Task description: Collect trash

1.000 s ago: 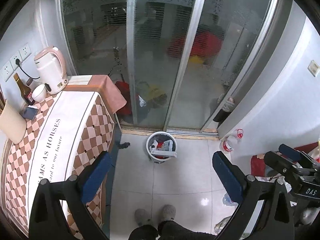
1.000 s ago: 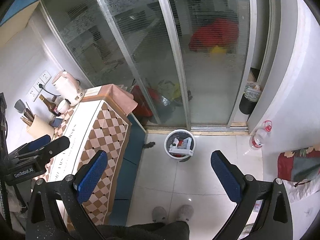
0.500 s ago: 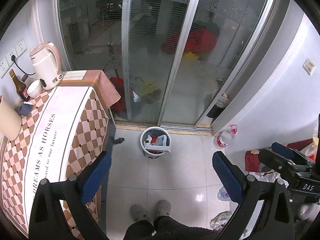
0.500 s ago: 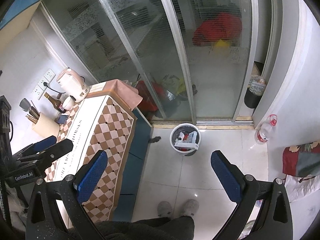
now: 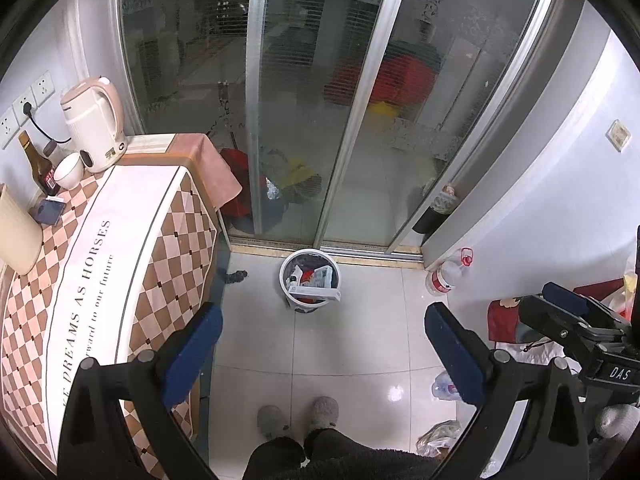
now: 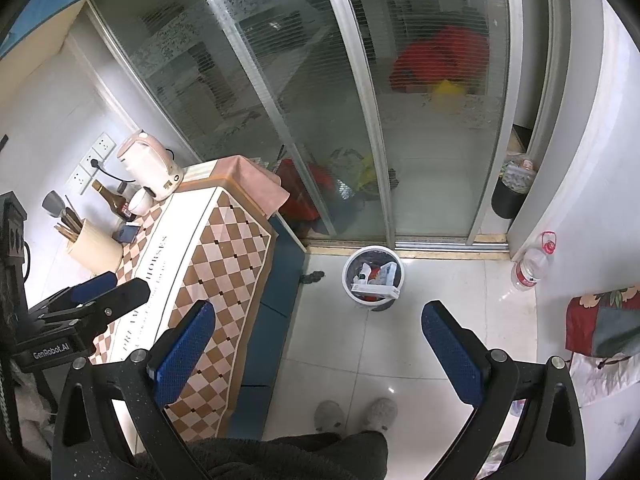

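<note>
Both grippers held high over the floor, empty, with the view drifting back from the white trash bin

Over the last second the white round plastic trash bin (image 5: 309, 280) has slid slightly lower and nearer in the left view and further right in the right view, so the person seems to be re-aiming rather than reaching. The left gripper (image 5: 320, 354) and right gripper (image 6: 318, 350) both stand wide open with nothing between their blue pads. The bin stands on the pale tiled floor (image 5: 352, 344) just in front of the sliding glass door's (image 5: 312, 100) sill, already holding cartons and wrappers. Loose trash remains: a crumpled clear plastic bag (image 5: 438, 442) near the person's grey slippers (image 5: 298, 420) at the lower right, and a clear plastic bottle with a red cap (image 5: 446, 276) against the wall. Collection looks barely started, likely with a turn towards that bag next. The checkered tablecloth counter (image 5: 100, 260) along the left carries no obvious litter.
</note>
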A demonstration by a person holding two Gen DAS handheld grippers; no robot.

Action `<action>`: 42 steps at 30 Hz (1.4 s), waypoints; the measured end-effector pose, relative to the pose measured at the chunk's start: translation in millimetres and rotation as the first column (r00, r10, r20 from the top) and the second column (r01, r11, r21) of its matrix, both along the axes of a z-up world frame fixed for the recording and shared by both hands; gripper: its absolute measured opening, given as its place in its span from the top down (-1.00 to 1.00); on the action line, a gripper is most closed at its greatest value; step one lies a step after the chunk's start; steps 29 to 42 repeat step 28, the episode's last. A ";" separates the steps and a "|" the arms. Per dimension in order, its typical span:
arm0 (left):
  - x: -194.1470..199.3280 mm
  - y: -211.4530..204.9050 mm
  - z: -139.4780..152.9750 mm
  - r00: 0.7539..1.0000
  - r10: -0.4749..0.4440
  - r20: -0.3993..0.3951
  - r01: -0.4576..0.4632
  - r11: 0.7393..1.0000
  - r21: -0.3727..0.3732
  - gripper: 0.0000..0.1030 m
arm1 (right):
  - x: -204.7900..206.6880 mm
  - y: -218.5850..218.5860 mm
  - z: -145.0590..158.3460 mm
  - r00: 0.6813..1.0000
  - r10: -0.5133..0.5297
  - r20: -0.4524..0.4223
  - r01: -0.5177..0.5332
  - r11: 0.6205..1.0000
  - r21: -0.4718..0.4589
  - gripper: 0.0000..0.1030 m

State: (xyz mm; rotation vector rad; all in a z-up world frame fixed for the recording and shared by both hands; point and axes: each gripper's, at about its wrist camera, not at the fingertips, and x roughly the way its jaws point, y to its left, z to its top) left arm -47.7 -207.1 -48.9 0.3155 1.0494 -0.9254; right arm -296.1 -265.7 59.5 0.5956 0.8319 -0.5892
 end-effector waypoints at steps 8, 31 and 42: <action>1.1 -1.4 -0.5 1.000 0.002 -0.009 -0.002 1.000 -0.002 -1.00 | 5.7 -6.4 -2.8 1.000 0.009 -0.007 -0.009 1.000 0.017 -1.00; -3.8 -7.0 3.4 0.999 -0.029 -0.020 0.028 0.999 -0.027 -1.00 | 9.8 -11.0 -4.4 1.000 0.011 -0.011 -0.010 1.000 0.020 -1.00; -3.8 -7.0 3.4 0.999 -0.029 -0.020 0.028 0.999 -0.027 -1.00 | 9.8 -11.0 -4.4 1.000 0.011 -0.011 -0.010 1.000 0.020 -1.00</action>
